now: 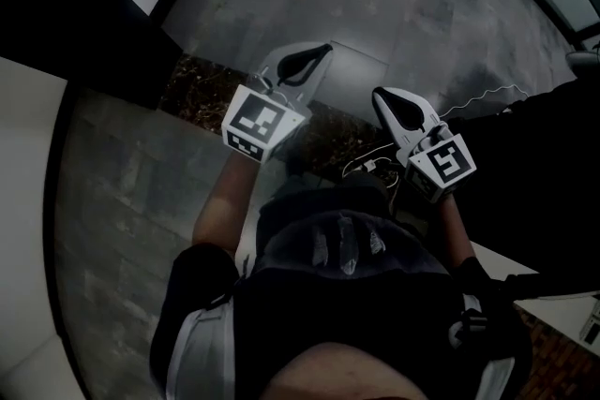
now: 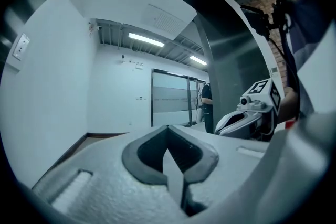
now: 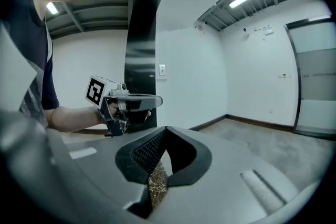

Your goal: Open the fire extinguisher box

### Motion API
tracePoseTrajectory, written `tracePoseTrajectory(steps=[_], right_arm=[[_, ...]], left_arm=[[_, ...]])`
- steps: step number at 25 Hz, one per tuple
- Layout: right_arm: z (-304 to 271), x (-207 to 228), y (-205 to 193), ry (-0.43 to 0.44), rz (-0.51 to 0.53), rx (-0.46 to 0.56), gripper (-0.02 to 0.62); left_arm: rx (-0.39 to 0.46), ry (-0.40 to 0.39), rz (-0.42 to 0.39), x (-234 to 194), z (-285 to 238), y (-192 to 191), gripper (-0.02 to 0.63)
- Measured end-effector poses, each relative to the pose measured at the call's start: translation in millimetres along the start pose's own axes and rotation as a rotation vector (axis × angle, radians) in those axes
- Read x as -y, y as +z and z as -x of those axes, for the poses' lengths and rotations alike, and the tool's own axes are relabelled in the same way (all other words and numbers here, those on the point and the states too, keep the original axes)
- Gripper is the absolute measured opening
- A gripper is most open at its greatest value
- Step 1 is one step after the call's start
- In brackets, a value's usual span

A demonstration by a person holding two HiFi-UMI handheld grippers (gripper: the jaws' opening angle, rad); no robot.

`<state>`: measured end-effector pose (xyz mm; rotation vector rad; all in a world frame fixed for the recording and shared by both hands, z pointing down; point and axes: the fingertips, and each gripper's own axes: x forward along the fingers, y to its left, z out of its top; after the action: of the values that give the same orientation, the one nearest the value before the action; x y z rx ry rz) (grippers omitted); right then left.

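- Fire extinguisher box: none of the three views shows it. No cabinet, door or latch can be picked out, so its place cannot be told from here.
- Progress, as a judgement: the task looks to be at its very start. Nothing belonging to the box is reached, touched or opened. All of the work is left: find the box, get to its door or latch, and swing it open.
- left gripper [image 2: 168, 150]: the jaws are together at the tips with nothing between them. It points out into a bare room.
- right gripper [image 3: 164, 148]: the jaws are likewise together and empty, and only speckled ground shows through the slit under the pads. It is held near the left one, in front of the body, and the two do not touch.
- Either claw would probably have to part its jaws before it could take a handle.
- Around them: a grey stone floor [image 1: 403, 5] lies below both grippers in the head view. The gripper views show white walls [image 2: 52, 92] and a dark pillar [image 3: 140, 34]. Far off is a glazed partition [image 2: 170, 99] with a person [image 2: 207, 107] standing by it.
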<state>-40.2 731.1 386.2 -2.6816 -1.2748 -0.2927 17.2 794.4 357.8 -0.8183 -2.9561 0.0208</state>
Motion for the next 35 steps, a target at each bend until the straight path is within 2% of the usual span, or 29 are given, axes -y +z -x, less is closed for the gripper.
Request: tracePoseTrajectory(steps=[9, 14, 19, 24, 26, 30, 35], right_arm=[[-50.1, 17.7, 20.8, -0.014, -0.005, -0.033, 0.002], [-72.3, 48.9, 21.7, -0.023, -0.003, -0.001, 0.002], [-94.6, 119.7, 24.4, -0.075, -0.032, 0.054, 0.002], [-103.0, 230.2, 20.1, -0.124, -0.096, 0.066, 0.002], [-105.0, 270.8, 14.5, -0.149, -0.117, 0.056, 0.002], [-107.6, 301.9, 0.0, -0.161, -0.189, 0.047, 0.002], [-129.5, 395.8, 14.2, -0.154, -0.280, 0.051, 0.002]], left_arm=[[0.011, -0.012, 0.044, -50.4, 5.0, 5.6, -0.002], [-0.007, -0.008, 0.039, -71.6, -20.1, 0.4, -0.002], [-0.041, -0.070, 0.005, -91.5, -84.0, -5.5, -0.002], [-0.050, -0.137, 0.024, -116.5, -206.5, -4.3, -0.002], [-0.052, -0.143, 0.041, -127.7, -247.1, -3.3, -0.002], [-0.048, -0.154, 0.030, -133.8, -278.6, -7.4, -0.002], [-0.111, -0.126, 0.020, -168.3, -357.9, -12.5, -0.002]])
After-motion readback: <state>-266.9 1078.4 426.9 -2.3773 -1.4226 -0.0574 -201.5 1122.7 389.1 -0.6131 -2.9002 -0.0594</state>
